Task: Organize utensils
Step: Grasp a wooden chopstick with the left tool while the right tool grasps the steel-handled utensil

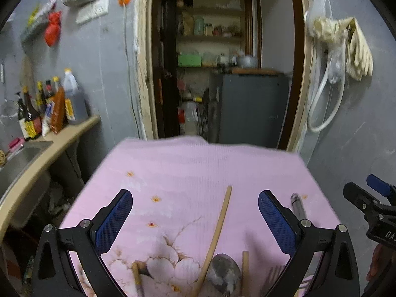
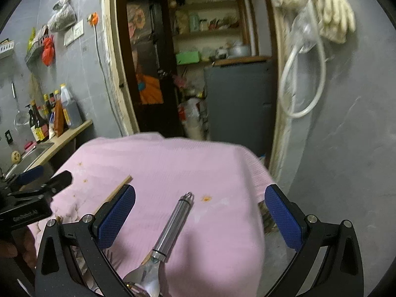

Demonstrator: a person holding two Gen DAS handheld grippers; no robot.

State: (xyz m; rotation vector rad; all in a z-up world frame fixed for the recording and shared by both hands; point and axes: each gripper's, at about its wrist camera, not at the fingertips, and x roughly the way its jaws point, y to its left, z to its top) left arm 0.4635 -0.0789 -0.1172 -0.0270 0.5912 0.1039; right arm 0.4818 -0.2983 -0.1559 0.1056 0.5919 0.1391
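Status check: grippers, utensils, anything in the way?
Left gripper open, empty, above wooden chopstick. Right gripper open, empty, above metal-handled utensil. Utensils loose on pink cloth; nothing blocking.

The tablecloth (image 1: pixel 198 163) is pink with a brown-outlined blossom print; chopsticks (image 1: pixel 220 227) tan; ladle handle (image 2: pixel 173 225) silver; gripper pads (image 1: pixel 274 220) blue.
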